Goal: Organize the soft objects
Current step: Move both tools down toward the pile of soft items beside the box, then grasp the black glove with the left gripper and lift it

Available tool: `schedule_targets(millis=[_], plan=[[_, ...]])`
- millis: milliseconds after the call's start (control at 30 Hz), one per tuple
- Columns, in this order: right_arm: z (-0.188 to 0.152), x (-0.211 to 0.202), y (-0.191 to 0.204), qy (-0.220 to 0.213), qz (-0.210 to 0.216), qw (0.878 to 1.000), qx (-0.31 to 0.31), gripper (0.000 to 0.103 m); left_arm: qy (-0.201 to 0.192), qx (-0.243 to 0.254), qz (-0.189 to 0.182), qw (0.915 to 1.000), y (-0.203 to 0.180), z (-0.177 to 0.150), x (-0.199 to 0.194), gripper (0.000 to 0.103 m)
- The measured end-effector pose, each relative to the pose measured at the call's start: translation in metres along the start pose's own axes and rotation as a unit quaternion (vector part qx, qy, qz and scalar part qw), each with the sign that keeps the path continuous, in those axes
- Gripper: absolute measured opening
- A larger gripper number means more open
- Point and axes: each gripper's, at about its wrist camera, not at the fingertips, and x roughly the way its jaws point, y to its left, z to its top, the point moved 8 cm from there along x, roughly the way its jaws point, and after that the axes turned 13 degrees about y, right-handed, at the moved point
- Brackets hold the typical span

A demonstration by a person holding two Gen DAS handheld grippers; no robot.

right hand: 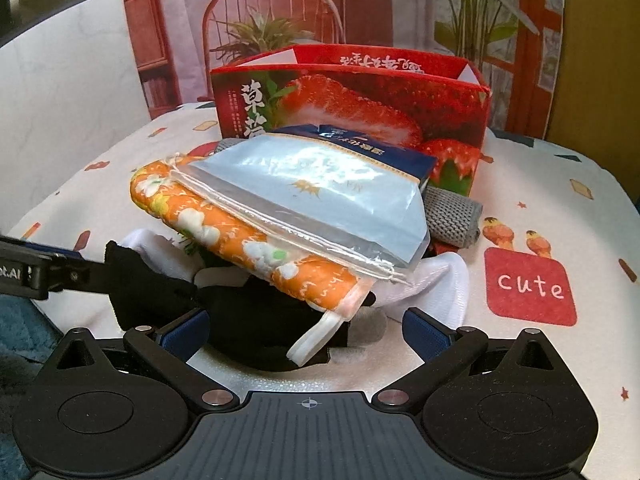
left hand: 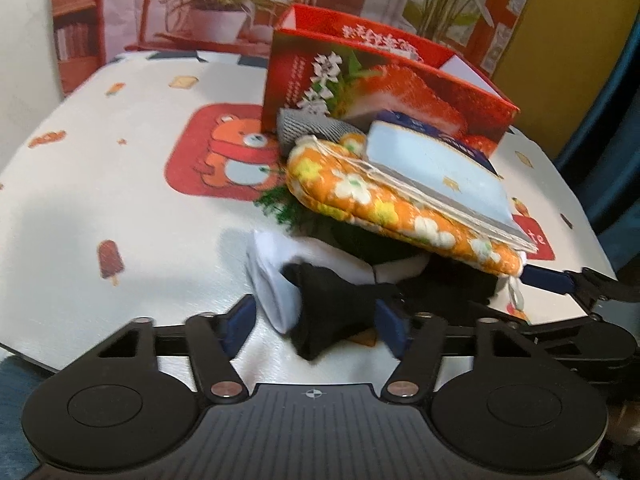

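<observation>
A pile of soft things lies before a red strawberry box (left hand: 384, 92) (right hand: 360, 92). On top is a pale blue plastic packet (left hand: 440, 168) (right hand: 320, 192), resting on an orange flowered oven mitt (left hand: 380, 196) (right hand: 224, 224). Under them are white cloth (left hand: 276, 276) (right hand: 432, 280), black cloth (left hand: 332, 308) (right hand: 248, 312), a grey knit piece (left hand: 308, 126) (right hand: 452, 216) and something green (left hand: 280, 208). My left gripper (left hand: 316, 324) is open, its jaws either side of the black cloth. My right gripper (right hand: 306, 330) is open at the pile's near edge, by the mitt's white loop (right hand: 316, 340).
The table wears a white cartoon-print cloth (left hand: 120, 184) (right hand: 560, 360) with a bear patch and a red "cute" patch (right hand: 530, 286). The left gripper's arm (right hand: 36, 272) reaches in from the left in the right wrist view. A printed backdrop stands behind the box.
</observation>
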Motion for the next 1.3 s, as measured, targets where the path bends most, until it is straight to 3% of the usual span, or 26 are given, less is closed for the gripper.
schedule_targets(millis=[200,900,1033,1300], plan=[[0.000,0.006,-0.002,0.000,0.004,1.000,0.000,0.089,0.017,0.000,-0.026,0.9995,-0.003,-0.005,0.013,0.041],[0.001,0.014,-0.005,-0.011,0.011,1.000,0.012,0.081,-0.016,0.005,-0.013,0.9998,0.005,0.012,0.032,0.041],[0.000,0.016,-0.004,-0.007,0.013,1.000,0.008,0.081,-0.012,-0.011,-0.030,0.9994,0.010,0.013,0.034,0.041],[-0.005,0.012,-0.002,-0.001,0.015,1.000,0.008,0.081,0.008,0.010,-0.035,0.9993,0.006,0.005,0.035,0.040]])
